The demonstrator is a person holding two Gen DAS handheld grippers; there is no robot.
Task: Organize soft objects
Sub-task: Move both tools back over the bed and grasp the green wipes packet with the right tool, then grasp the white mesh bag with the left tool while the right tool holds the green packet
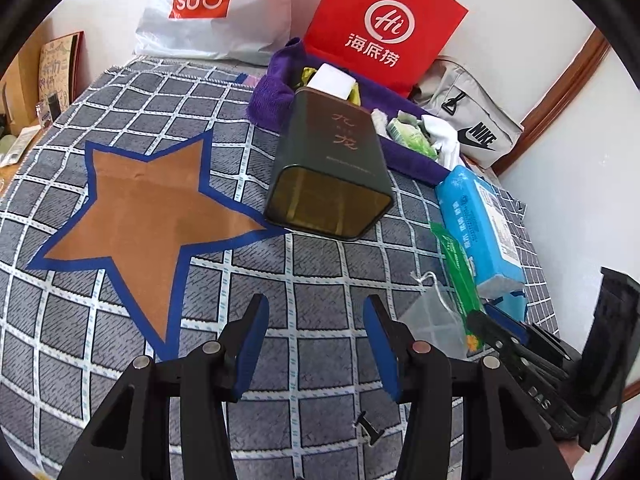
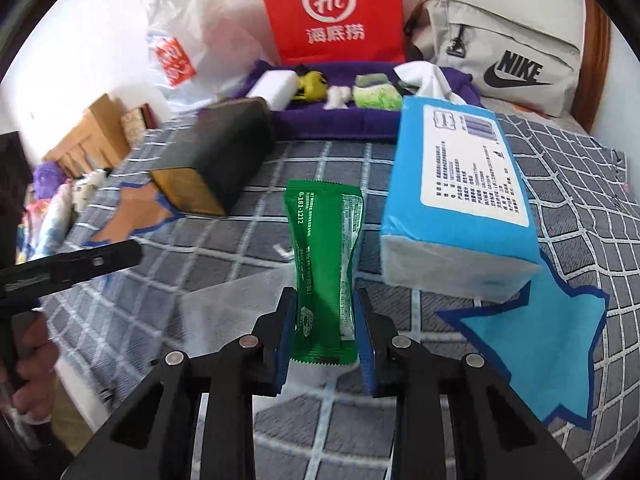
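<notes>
A green foil sachet [image 2: 326,268], white print on its face and serrated at both ends, is lying lengthwise on the grey checked bedspread [image 2: 280,160] and is sitting between the jaws of the right gripper [image 2: 325,336], pinched in at the waist. Just to its right, a blue tissue pack [image 2: 460,200] with a white label is resting on the bedspread, one end overlapping a light blue star marker [image 2: 540,344].
</notes>
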